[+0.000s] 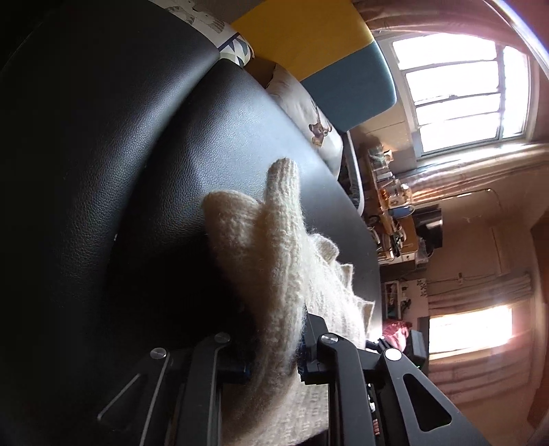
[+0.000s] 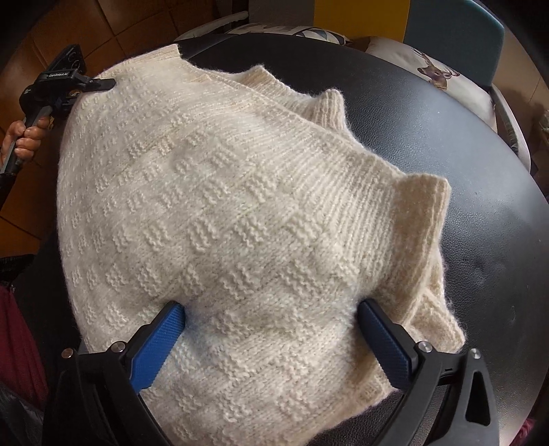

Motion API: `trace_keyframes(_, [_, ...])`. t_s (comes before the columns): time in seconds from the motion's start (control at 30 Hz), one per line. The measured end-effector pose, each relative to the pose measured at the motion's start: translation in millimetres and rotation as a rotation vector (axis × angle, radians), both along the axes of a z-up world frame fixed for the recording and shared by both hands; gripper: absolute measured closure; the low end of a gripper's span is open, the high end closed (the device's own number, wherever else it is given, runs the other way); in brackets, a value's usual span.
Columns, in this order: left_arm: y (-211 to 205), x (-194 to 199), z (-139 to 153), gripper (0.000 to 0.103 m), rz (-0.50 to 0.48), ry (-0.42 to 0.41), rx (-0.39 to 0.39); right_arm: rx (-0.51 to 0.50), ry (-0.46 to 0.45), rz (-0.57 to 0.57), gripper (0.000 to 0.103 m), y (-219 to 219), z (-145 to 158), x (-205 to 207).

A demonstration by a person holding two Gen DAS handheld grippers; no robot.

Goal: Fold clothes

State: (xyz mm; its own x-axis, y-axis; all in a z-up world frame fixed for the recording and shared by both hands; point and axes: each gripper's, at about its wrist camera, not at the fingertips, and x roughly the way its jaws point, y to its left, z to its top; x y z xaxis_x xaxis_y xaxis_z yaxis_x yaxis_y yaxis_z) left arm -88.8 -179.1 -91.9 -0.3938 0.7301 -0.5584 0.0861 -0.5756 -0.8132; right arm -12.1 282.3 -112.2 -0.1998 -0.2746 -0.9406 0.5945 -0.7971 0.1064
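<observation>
Blue pads point(image 2: 156, 346) of the right gripper point(image 2: 271, 338) spread wide apart, pressed down on the near part of a cream knitted sweater point(image 2: 219, 212), nothing pinched between them. Sweater folded into layers on a round black leather table point(image 2: 480, 192), checker-textured panel on top, ribbed edge running across toward the far right, 2 ribbed corners poking up beyond it. Far left edge of the sweater met by the left gripper point(image 2: 99, 84), held on a handle by a hand point(image 2: 25, 137) at the picture's left margin.

Seen from the left wrist: left gripper point(image 1: 274, 350) clamped tight on a bunched fold of the sweater point(image 1: 271, 260), knit squeezed between the 2 black fingers, a ribbed tip sticking up past them over the table point(image 1: 120, 144).

Beyond the table: a pale cushion with a deer print point(image 2: 435, 72), a teal chair back point(image 2: 456, 31), a yellow panel point(image 2: 357, 17), bright windows point(image 1: 459, 89) farther off.
</observation>
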Motion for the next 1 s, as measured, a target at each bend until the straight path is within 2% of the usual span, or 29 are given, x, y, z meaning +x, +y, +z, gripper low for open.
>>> trace_keyframes(0.17, [5,4,9,0.085,0.072,0.009,0.161,-0.019,0.015,-0.004,0.0,5,2,0])
trace_keyframes(0.43, [63,6,66,0.085,0.057,0.074,0.214,-0.08,0.059,-0.058,0.0,16,5,1])
trace_keyframes(0.57, [109,4,88,0.085,0.027,0.082,0.225,-0.122,0.088,-0.102,0.0,33,9,24])
trace_keyframes(0.63, [138,2,93,0.085,0.008,0.076,0.207,-0.143,0.1,-0.117,0.0,39,11,30])
trace_keyframes(0.7, [167,-3,92,0.085,-0.005,0.066,0.15,-0.164,0.11,-0.13,0.0,45,12,33])
trace_keyframes(0.87, [237,-18,68,0.085,-0.072,-0.015,0.032,-0.21,0.136,-0.15,0.0,55,15,43])
trace_keyframes(1.0, [278,-20,48,0.085,-0.101,-0.042,-0.058,-0.256,0.163,-0.153,0.0,50,13,46])
